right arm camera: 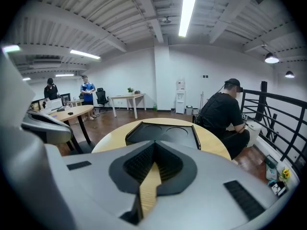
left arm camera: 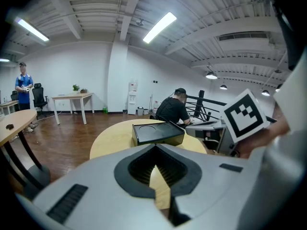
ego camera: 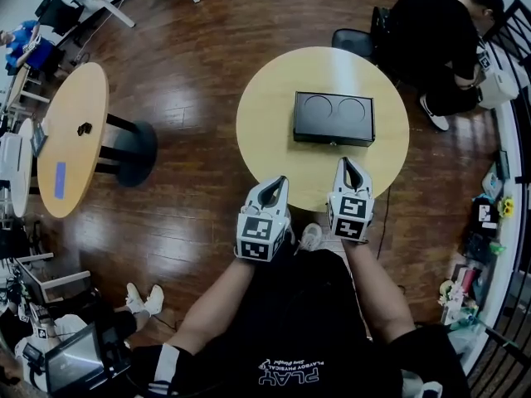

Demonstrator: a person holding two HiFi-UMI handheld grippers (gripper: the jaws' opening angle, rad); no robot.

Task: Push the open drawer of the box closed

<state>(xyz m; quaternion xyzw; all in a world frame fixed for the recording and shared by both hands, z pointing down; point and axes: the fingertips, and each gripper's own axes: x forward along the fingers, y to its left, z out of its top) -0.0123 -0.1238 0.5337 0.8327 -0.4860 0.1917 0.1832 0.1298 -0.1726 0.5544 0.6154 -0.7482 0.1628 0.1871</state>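
A flat black box (ego camera: 333, 117) with two round recesses in its lid lies in the middle of a round wooden table (ego camera: 265, 131). Its front face is turned toward me, and from here I cannot make out a drawer standing out. My left gripper (ego camera: 282, 180) hovers at the table's near edge, left of the box, with its jaws shut and empty. My right gripper (ego camera: 344, 162) sits just in front of the box's right half, jaws shut with nothing between them. The box (left arm camera: 157, 132) lies ahead and slightly right in the left gripper view. In the right gripper view the box (right arm camera: 163, 133) is straight ahead and close.
A person in black (ego camera: 440, 40) crouches at the table's far right. A second wooden table (ego camera: 75, 131) stands to the left on the wooden floor. A railing (ego camera: 514, 172) and cluttered shelves line the right side. Two people (right arm camera: 86, 92) stand far off.
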